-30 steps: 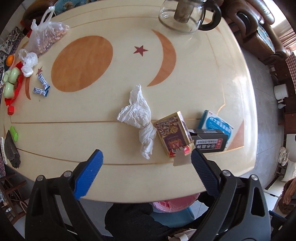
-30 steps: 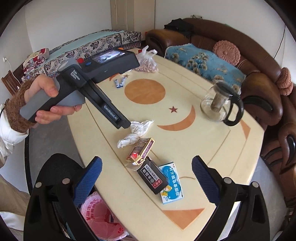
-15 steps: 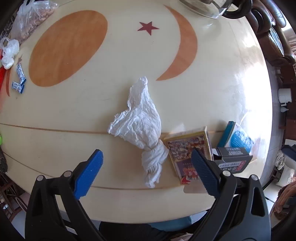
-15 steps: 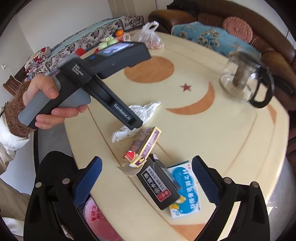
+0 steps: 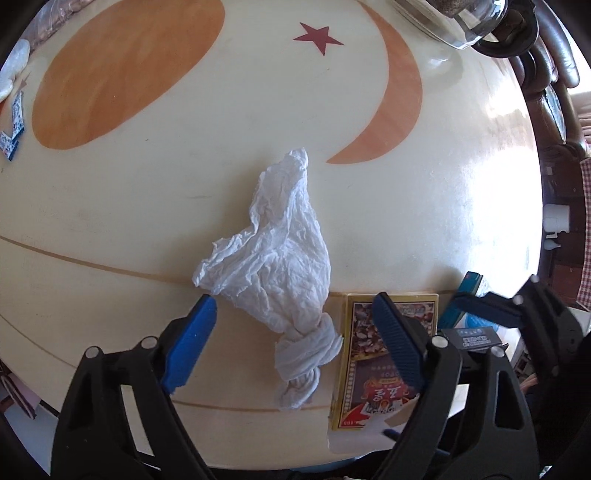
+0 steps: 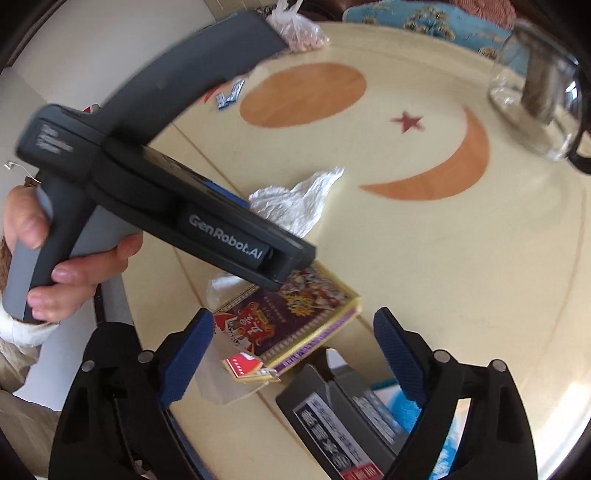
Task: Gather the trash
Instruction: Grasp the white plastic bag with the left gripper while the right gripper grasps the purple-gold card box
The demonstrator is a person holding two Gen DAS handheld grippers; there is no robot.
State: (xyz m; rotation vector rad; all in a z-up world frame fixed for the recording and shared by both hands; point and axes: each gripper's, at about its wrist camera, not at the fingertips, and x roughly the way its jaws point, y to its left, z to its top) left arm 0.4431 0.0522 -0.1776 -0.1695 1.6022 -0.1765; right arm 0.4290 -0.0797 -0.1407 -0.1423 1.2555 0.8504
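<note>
A crumpled white tissue (image 5: 280, 258) lies on the cream table (image 5: 184, 184), its twisted end between my left gripper's (image 5: 295, 332) open blue fingers. Right of it lies a gold-edged patterned box (image 5: 362, 384), partly under the right finger. In the right wrist view the same box (image 6: 295, 314) sits between my open right gripper's (image 6: 295, 339) fingers, with a black box (image 6: 332, 421) and a blue-white box (image 6: 406, 402) nearer. The left gripper's body (image 6: 166, 192) hangs over the tissue (image 6: 295, 199) and hides part of it.
A glass teapot (image 6: 535, 88) stands at the far right of the table. A bag of nuts (image 6: 299, 29) and small blue-white wrappers (image 6: 229, 96) lie at the far end. Brown sofas ring the table. The near table edge is just below both grippers.
Both grippers have moved down and forward, closer to the table. The left now straddles the tissue's twisted end; the right has closed in on the patterned box.
</note>
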